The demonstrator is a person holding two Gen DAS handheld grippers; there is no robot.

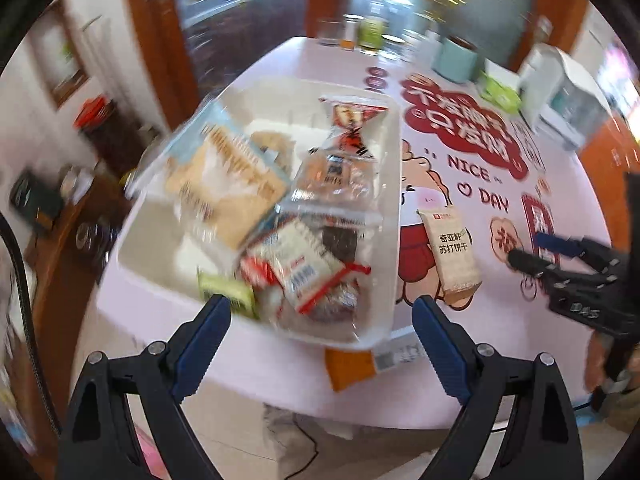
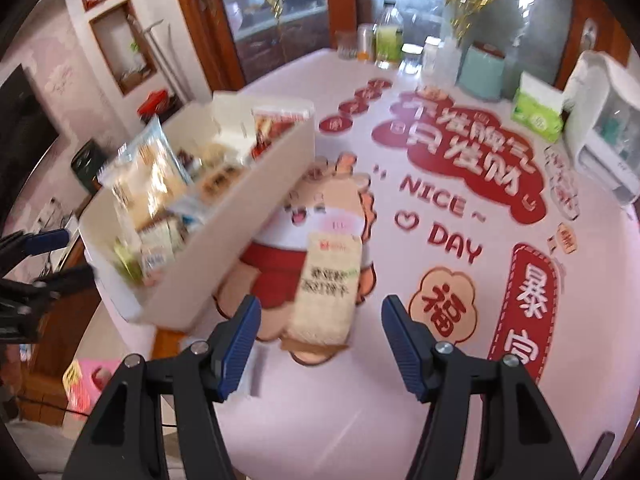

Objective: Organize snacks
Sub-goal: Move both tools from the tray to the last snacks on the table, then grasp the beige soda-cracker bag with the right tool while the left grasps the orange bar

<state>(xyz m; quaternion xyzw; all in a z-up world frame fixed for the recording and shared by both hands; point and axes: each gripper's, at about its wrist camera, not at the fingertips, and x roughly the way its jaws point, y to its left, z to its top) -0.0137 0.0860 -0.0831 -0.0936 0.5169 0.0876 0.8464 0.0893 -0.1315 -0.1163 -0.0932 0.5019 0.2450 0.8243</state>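
Note:
A white storage box (image 1: pixel 394 200) full of several snack packets stands on the pink table; it also shows in the right wrist view (image 2: pixel 256 216). A beige cracker packet (image 1: pixel 454 254) lies on the tablecloth just right of the box, and shows in the right wrist view (image 2: pixel 328 280). My left gripper (image 1: pixel 322 312) is open and empty, just in front of the box's near edge. My right gripper (image 2: pixel 320 316) is open and empty, its jaws either side of the cracker packet's near end without touching it. It appears at the right in the left wrist view (image 1: pixel 528 250).
An orange packet (image 1: pixel 348 368) and a white label lie under the box's near corner. At the table's far end stand bottles (image 2: pixel 388 40), a teal canister (image 2: pixel 480 70), green tissues (image 2: pixel 538 110) and a white appliance (image 2: pixel 608 128). The table edge is close below the grippers.

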